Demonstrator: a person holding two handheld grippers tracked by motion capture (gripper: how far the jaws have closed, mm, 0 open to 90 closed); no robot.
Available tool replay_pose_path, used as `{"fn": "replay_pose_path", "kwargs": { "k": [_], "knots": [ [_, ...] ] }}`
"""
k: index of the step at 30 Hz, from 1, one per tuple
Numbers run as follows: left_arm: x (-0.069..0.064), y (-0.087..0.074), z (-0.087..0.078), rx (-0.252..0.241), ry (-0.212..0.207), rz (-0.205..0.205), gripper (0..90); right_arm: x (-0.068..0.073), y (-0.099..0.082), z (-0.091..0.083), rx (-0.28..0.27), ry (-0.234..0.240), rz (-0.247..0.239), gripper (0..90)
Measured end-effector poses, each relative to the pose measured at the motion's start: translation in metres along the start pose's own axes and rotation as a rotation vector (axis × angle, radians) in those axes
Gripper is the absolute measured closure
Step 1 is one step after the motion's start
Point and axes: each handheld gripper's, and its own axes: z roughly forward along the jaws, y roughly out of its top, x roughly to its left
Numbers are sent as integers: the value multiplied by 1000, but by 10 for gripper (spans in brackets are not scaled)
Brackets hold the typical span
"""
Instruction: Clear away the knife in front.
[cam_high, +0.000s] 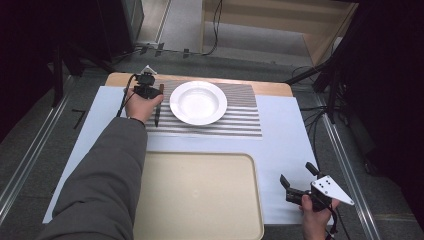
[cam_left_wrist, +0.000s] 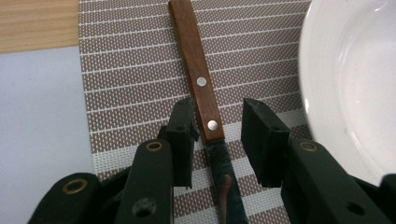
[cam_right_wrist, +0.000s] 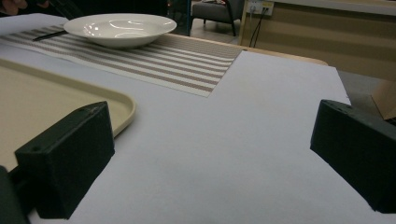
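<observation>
A knife with a brown wooden handle (cam_left_wrist: 198, 77) and a dark blade (cam_left_wrist: 225, 184) lies on the striped placemat (cam_left_wrist: 130, 70), just left of the white plate (cam_left_wrist: 350, 84). My left gripper (cam_left_wrist: 217, 122) is open, and its jaws straddle the knife where handle meets blade, with a gap on each side. From above, the left gripper (cam_high: 154, 93) hovers over the knife (cam_high: 157, 116) beside the plate (cam_high: 198, 102). My right gripper (cam_high: 297, 175) stands wide open over the white table cover near the front right, nothing between its jaws (cam_right_wrist: 210, 154).
A cream tray (cam_high: 197, 200) sits at the front centre, its corner (cam_right_wrist: 119, 105) close to the right gripper. The placemat (cam_high: 235, 120) lies at the back on the white cover (cam_high: 280, 145). Cables and metal rails run along the floor on both sides of the table.
</observation>
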Motion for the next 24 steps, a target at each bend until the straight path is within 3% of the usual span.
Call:
{"fn": "replay_pose_path", "kwargs": {
  "k": [10, 18, 21, 24],
  "knots": [
    [-5, -1, 10, 4, 22, 4, 666, 0, 0, 1, 2, -3, -4, 0],
    [-7, -3, 16, 24, 92, -1, 741, 1, 0, 1, 5, -7, -7, 0],
    [-6, -4, 16, 19, 89, 8, 749, 1, 0, 1, 5, -8, -9, 0],
    [-5, -5, 17, 13, 83, -9, 756, 1, 0, 2, 11, -11, -12, 0]
  ]
}}
